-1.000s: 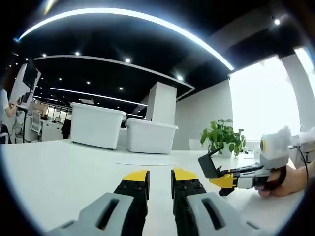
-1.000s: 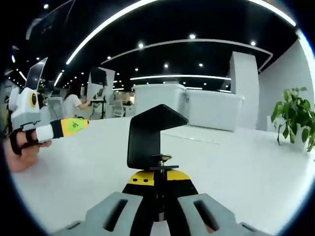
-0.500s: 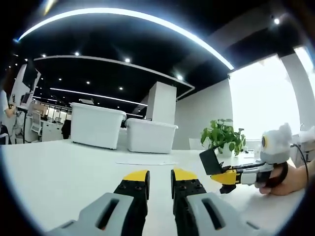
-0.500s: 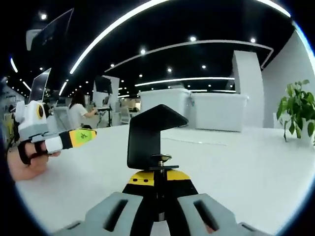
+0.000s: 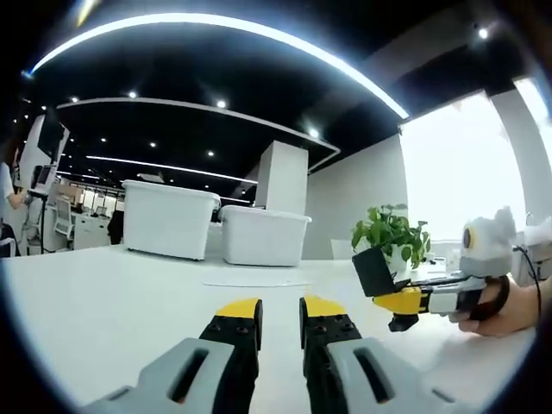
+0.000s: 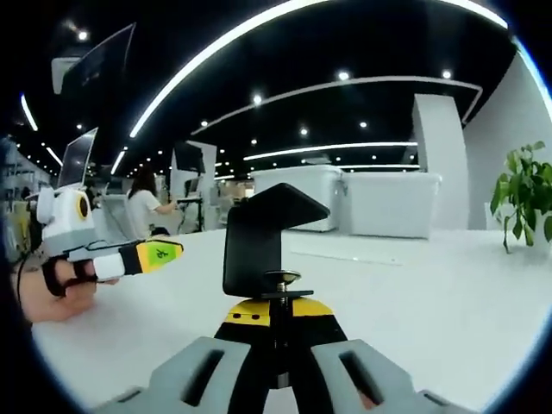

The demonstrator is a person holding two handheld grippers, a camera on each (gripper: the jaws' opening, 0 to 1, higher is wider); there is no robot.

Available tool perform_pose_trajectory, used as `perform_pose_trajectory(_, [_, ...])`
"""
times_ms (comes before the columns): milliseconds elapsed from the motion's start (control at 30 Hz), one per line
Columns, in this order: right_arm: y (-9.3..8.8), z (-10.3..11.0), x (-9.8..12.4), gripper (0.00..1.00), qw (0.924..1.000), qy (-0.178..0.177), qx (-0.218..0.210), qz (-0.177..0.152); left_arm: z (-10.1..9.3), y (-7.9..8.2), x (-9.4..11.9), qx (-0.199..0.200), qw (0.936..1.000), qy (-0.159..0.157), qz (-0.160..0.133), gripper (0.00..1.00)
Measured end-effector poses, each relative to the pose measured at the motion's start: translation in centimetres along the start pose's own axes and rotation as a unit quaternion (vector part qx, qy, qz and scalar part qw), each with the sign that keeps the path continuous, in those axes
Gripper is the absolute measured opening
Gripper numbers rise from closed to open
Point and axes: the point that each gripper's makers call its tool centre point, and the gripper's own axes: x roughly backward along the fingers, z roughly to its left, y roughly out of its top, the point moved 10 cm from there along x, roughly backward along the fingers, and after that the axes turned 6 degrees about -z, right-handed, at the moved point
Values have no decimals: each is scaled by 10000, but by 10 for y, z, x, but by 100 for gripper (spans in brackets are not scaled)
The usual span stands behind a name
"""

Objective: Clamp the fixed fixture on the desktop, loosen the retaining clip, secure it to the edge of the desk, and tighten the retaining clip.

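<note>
Left gripper (image 5: 280, 312): its 2 yellow-tipped jaws stand close together with a narrow gap and nothing between them, low over the white desk (image 5: 103, 302).
Left gripper from the right gripper view (image 6: 159, 254): it comes in from the left, held in a hand (image 6: 52, 289) that rests on the desk, yellow tip pointing right.
Right gripper (image 6: 272, 315): its jaws are closed on the black fixture (image 6: 263, 237), gripping it at the base around the screw.
Fixture: a black C-shaped clamp standing upright just ahead of the right jaws, its top arm angled to the right, the round retaining clip (image 6: 280, 278) on the screw directly above the yellow tips.
Fixture from the left gripper view (image 5: 377, 272): right of the left jaws, above the desk, at the tip of the right gripper (image 5: 405, 302).
Ahead of the left jaws: 2 white bins (image 5: 168, 220) far across the desk.
Right of the bins: a green plant (image 5: 392, 233) behind the fixture.
Far left: a person (image 6: 142, 207) at a distant workstation.
</note>
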Motion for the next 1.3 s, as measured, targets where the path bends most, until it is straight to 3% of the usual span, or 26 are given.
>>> perform_pose_trajectory(333, [8, 7, 3, 3, 9995, 163, 135, -229, 0, 0, 0, -14, 10000, -20, 5, 18])
perform_pose_trajectory(500, [14, 10, 7, 3, 9980, 324, -335, -429, -1, -2, 0, -126, 9999, -10, 113, 18])
perform_pose_trajectory(700, [20, 12, 10, 3, 9972, 359, -376, -534, -6, -4, 1, -250, 9994, -130, 186, 18])
perform_pose_trajectory(800, [25, 12, 16, 3, 9957, 402, -532, -648, -6, -4, 1, -269, 9993, -147, 191, 18])
perform_pose_trajectory(1033, [32, 18, 24, 3, 9943, 504, -263, -907, -8, -4, -1, -396, 9986, -255, 247, 18])
perform_pose_trajectory(1133, [30, 23, 34, 3, 9914, 631, -669, -932, -9, -3, -1, -410, 9985, -293, 228, 18])
perform_pose_trajectory(1300, [25, 30, 49, 3, 9913, 685, -684, -897, -18, -1, 8, -443, 9982, -344, 212, 18])
